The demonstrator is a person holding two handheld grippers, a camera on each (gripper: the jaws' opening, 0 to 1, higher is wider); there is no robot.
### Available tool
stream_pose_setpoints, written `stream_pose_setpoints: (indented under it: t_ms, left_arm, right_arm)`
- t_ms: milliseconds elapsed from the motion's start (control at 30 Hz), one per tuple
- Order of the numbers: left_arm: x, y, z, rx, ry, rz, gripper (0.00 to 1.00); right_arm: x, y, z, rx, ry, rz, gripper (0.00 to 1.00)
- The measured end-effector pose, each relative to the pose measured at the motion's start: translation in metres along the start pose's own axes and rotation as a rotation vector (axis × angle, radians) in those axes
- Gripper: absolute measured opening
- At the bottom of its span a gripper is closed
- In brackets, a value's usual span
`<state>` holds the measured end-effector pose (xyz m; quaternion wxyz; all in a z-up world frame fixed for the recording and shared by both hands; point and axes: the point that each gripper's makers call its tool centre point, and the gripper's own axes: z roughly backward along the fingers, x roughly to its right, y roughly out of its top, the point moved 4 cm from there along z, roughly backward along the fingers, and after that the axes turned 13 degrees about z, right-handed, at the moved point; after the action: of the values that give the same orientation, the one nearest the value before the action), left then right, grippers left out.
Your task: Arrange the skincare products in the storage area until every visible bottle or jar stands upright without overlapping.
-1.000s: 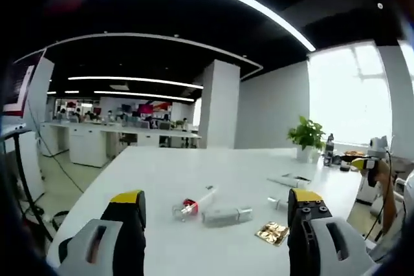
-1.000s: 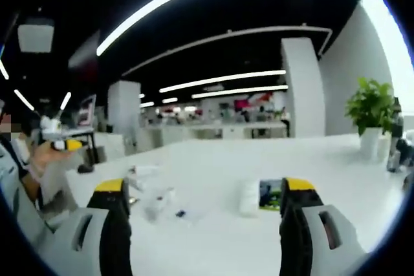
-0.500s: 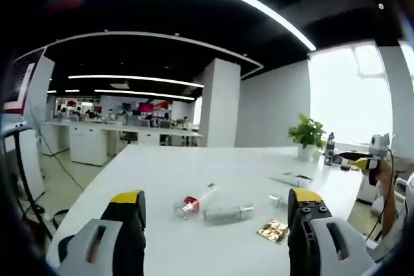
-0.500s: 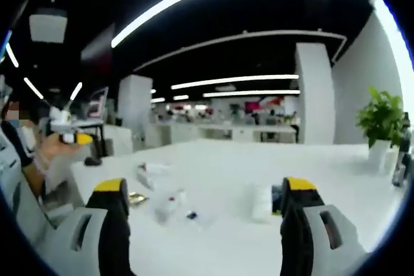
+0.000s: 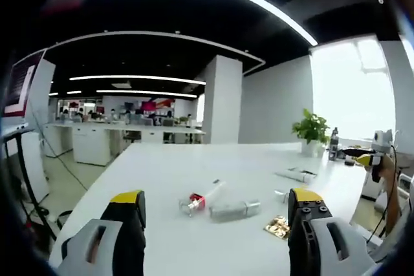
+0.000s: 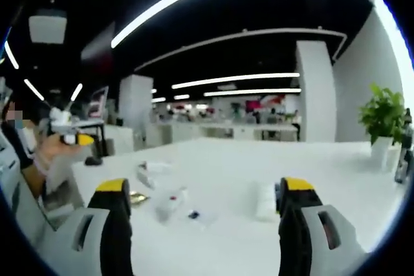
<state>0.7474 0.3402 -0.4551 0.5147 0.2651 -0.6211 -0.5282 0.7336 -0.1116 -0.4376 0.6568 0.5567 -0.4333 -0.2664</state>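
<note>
Both grippers hang just above the near edge of a long white table [image 5: 162, 172], and neither has hold of anything. In the left gripper view the left gripper [image 5: 217, 224] has its yellow-tipped jaws spread wide, with bare tabletop between them. Out past them the skincare products lie scattered on their sides: a slim clear tube with a red band [image 5: 202, 196] lies tipped over at an angle, a clear bottle with a silver cap [image 5: 234, 209] lies flat just beside it, a gold foil sachet [image 5: 277, 227] rests near the right-hand jaw, and a white tube [image 5: 296, 174] lies farther back. A potted plant [image 5: 312, 132] stands at the far end of the table. In the right gripper view the right gripper [image 6: 206, 208] is just as wide open and empty. Beyond its jaws a white jar [image 6: 266, 200] sits close to the right-hand jaw, while a blurred clear bottle [image 6: 168, 202] lies near the middle; I cannot make out finer details there. At the left edge of that view a hand [image 6: 48, 153] grips the other tool.
</note>
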Motion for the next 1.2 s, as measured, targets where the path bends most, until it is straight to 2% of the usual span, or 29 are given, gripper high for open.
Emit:
stream_pose_setpoints:
  t_ms: [200, 467, 700, 867, 967, 1033, 1200]
  left_arm:
    - [-0.008, -0.012, -0.007, -0.049, 0.012, 0.001, 0.93]
    - [-0.012, -0.006, -0.010, -0.040, 0.016, 0.008, 0.93]
    - [-0.016, -0.014, -0.017, -0.052, 0.024, 0.020, 0.93]
    - [-0.037, -0.017, -0.037, -0.088, 0.049, 0.018, 0.93]
    - [-0.047, -0.011, -0.049, -0.056, 0.060, 0.035, 0.92]
    - [-0.048, -0.010, -0.059, -0.031, 0.031, 0.029, 0.89]
    - [-0.052, -0.012, -0.073, -0.047, 0.010, 0.054, 0.87]
  right_arm:
    - [0.002, 0.000, 0.001, 0.003, -0.005, 0.002, 0.94]
    - [0.009, -0.001, 0.000, 0.006, -0.028, -0.013, 0.93]
    - [0.007, -0.005, -0.002, 0.001, -0.014, -0.024, 0.93]
    - [0.007, -0.007, -0.003, -0.001, -0.010, -0.030, 0.93]
    - [0.007, -0.009, -0.003, 0.002, -0.005, -0.044, 0.93]
    - [0.006, -0.008, -0.002, 0.004, -0.004, -0.044, 0.93]
    - [0.006, -0.005, 0.001, 0.018, -0.008, -0.035, 0.93]
